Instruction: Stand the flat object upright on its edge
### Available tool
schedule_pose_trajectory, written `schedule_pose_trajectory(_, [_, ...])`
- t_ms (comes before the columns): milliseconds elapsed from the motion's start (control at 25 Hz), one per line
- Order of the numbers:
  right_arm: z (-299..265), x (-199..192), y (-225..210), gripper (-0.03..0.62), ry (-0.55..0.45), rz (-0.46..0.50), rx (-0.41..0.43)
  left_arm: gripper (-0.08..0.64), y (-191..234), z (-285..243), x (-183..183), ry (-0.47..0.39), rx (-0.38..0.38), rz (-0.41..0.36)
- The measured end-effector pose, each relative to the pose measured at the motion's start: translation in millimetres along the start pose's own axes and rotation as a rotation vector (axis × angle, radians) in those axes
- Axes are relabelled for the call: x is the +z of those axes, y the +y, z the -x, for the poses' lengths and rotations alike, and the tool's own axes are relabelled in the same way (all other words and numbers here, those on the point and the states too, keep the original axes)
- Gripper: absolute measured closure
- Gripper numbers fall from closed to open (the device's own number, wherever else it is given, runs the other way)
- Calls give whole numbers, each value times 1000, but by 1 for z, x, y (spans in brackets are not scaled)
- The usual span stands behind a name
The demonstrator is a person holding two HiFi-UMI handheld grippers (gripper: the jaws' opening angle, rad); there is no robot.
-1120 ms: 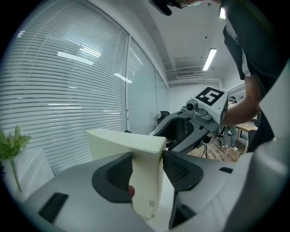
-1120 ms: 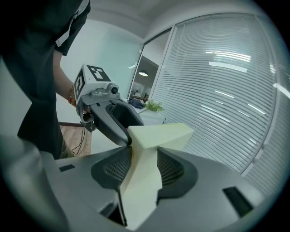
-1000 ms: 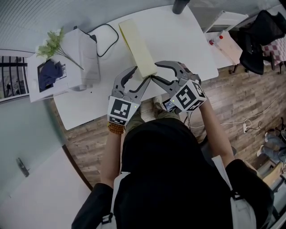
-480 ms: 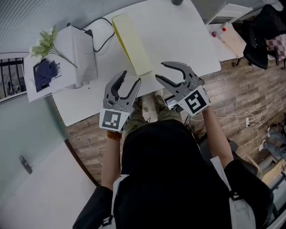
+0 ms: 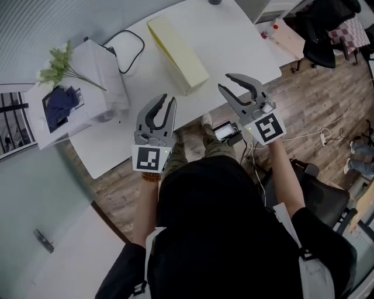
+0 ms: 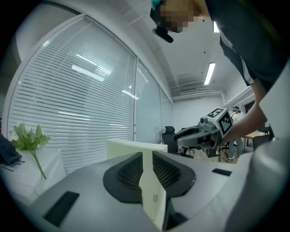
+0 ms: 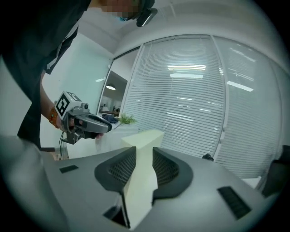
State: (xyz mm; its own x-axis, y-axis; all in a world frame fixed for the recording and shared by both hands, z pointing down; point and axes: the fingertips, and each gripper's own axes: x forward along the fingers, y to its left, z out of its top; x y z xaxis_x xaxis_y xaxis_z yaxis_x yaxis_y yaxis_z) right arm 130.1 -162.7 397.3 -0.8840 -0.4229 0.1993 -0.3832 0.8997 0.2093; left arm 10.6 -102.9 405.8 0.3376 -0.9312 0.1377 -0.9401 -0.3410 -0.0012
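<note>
A cream-yellow slab (image 5: 178, 52) stands on its long edge on the white table (image 5: 245, 52), running away from me. Both grippers hang short of its near end, over the table's front edge, and neither touches it. My left gripper (image 5: 163, 100) has just been closing; its jaws stand a narrow gap apart with nothing between them. My right gripper (image 5: 225, 82) has also been closing, is still wider open, and is empty too. Each gripper view looks through its jaws at the slab (image 6: 152, 190) (image 7: 140, 181) end-on and farther off.
A white box (image 5: 96, 76) with a green sprig (image 5: 61, 58) and a dark cloth (image 5: 58, 102) sits at the table's left, a black cable (image 5: 125, 44) beside it. A dark object (image 5: 215, 2) stands at the far edge. A side table (image 5: 286, 38) and chair stand at the right.
Both grippers have let go of the slab's near end and drawn back toward me, with jaws narrower than before. The slab stays on the table.
</note>
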Motion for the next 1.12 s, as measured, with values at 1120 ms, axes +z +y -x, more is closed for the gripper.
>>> schedule_pose_trajectory(1120, [73, 31, 103, 551, -85, -77, -391, 540, -27, 116, 9, -8, 117, -48])
